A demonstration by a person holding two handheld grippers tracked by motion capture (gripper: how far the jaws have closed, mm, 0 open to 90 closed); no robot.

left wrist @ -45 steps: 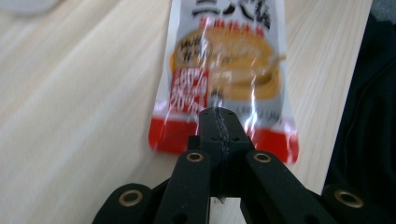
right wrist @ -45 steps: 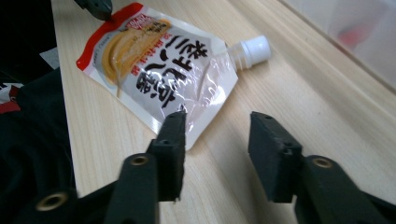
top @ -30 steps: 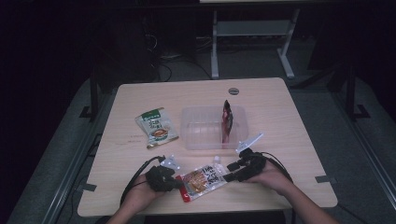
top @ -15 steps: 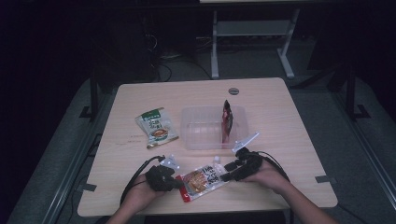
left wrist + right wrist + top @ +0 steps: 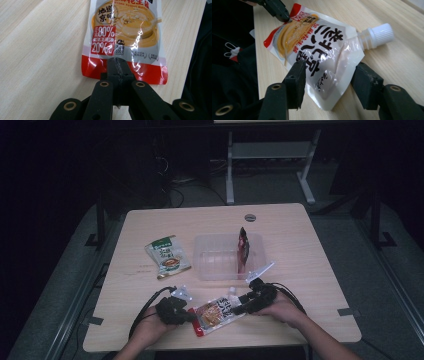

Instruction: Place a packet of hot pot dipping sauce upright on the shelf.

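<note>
High view: the spouted sauce pouch (image 5: 216,312) lies near the table's (image 5: 310,250) front edge, between the left gripper (image 5: 186,314) and the right gripper (image 5: 239,309). A clear plastic tray (image 5: 220,257) sits mid-table with a dark red packet (image 5: 243,247) standing in it; a green packet (image 5: 167,256) lies toward the left edge.

Left gripper view: the jaws are pinched together on the pouch's red bottom seam.

Right gripper view: the jaws straddle the pouch's top corner beside the white cap (image 5: 378,35) and have just been closing — the left pad touches the film, the right one stands clear of it.

The step looks like securing a two-handed hold; next, the right jaws must finish closing before lifting toward the tray.
</note>
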